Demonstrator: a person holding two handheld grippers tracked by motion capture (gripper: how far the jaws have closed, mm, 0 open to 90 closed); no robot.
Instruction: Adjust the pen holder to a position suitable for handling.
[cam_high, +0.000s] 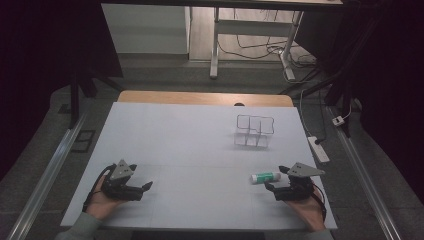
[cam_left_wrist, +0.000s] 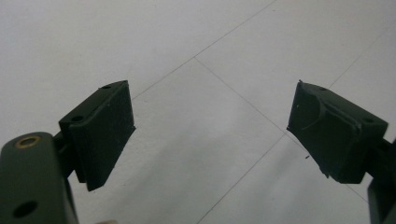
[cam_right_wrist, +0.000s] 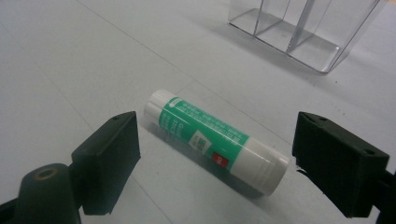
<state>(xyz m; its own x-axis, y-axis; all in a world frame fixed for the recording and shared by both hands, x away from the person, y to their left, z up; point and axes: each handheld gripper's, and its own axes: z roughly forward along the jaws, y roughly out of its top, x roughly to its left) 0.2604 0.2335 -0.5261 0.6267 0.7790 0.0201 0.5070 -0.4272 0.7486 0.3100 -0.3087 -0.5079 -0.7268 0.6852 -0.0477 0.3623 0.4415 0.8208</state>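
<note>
On the white table (cam_high: 200, 140), near its front-left corner, the left gripper (cam_high: 145, 187) is resting in the person's hand, jaws pointing toward the table's middle. Jaws are standing wide apart with nothing between them; the left gripper view is showing bare white surface between the pads (cam_left_wrist: 105, 133).

Right of centre, toward the back, a clear plastic organizer (cam_high: 254, 131) with upright compartments is sitting by itself.

Front right, the glue stick (cam_high: 265, 176) is lying on its side, white body with a green label, well apart from the organizer.

Just beside it, the right gripper (cam_high: 275, 181) is sitting low with jaws spread wide, gripping nothing. In the right gripper view the glue stick (cam_right_wrist: 215, 140) is lying just ahead of the gap between the jaws, untouched by either pad (cam_right_wrist: 112, 158).
</note>
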